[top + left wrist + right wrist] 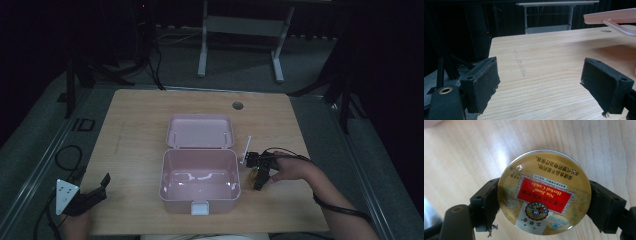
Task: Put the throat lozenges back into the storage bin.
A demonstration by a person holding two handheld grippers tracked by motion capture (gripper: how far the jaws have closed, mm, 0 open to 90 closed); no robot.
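At lower right of centre in the high view, the right gripper (260,175) clamps a round gold candy tin (544,192) between its 2 jaws, just right of the open pink box (200,192) on the wooden table (135,120). At lower left, the left gripper (541,85) hovers with jaws wide, holding nothing.

Black padded tongs (541,85) with screws, trailing black cable (340,209), grey three-cornered plate (65,194).
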